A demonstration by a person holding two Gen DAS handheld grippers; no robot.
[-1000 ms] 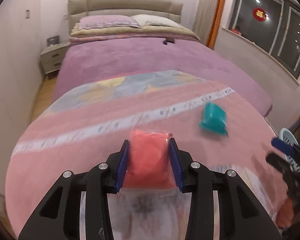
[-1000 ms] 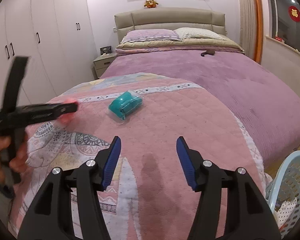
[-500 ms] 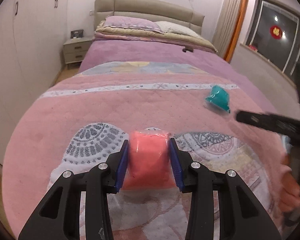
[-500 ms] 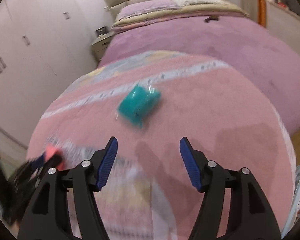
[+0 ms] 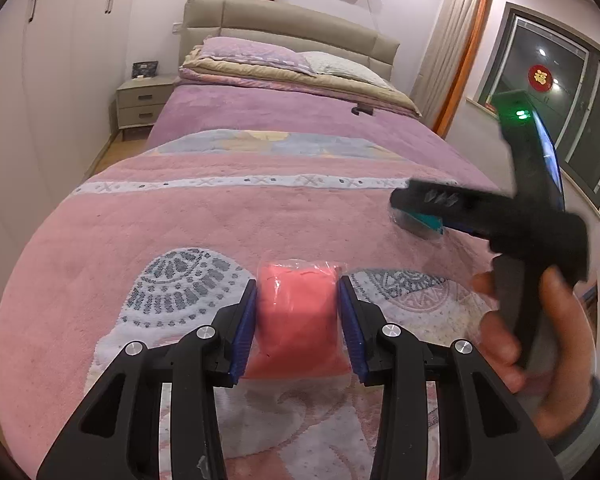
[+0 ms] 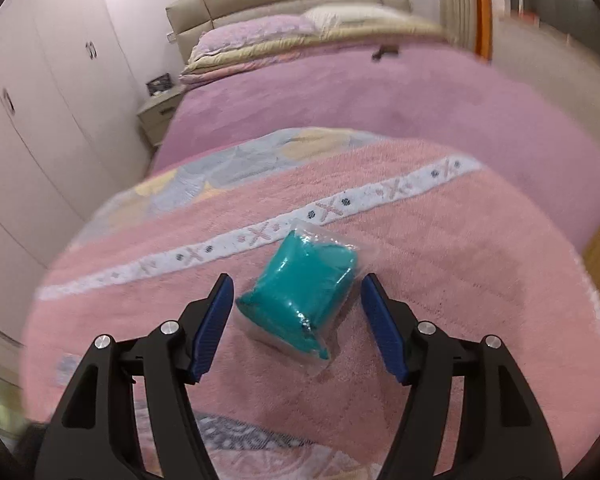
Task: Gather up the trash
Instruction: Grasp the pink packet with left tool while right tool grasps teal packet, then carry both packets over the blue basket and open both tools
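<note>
Two packets: both sealed in clear plastic; one coral-pink, one teal
Pink packet (image 5: 298, 316): clamped between the left gripper's blue pads; held above the pink blanket (image 5: 204, 216)
Teal packet (image 6: 300, 294): lying on the pink blanket, just below its white patterned band (image 6: 260, 234)
Left gripper (image 5: 299, 320): narrow; both pads pressed against the pink packet's sides
Right gripper (image 6: 296, 322): jaws wide, having just been opening; the teal packet sits between them, pads apart from it
Hand (image 5: 536, 344): wrapped around the right gripper's handle, at the blanket's right edge
Beyond the blanket: purple bedspread (image 6: 380, 92); pillows; padded headboard
</note>
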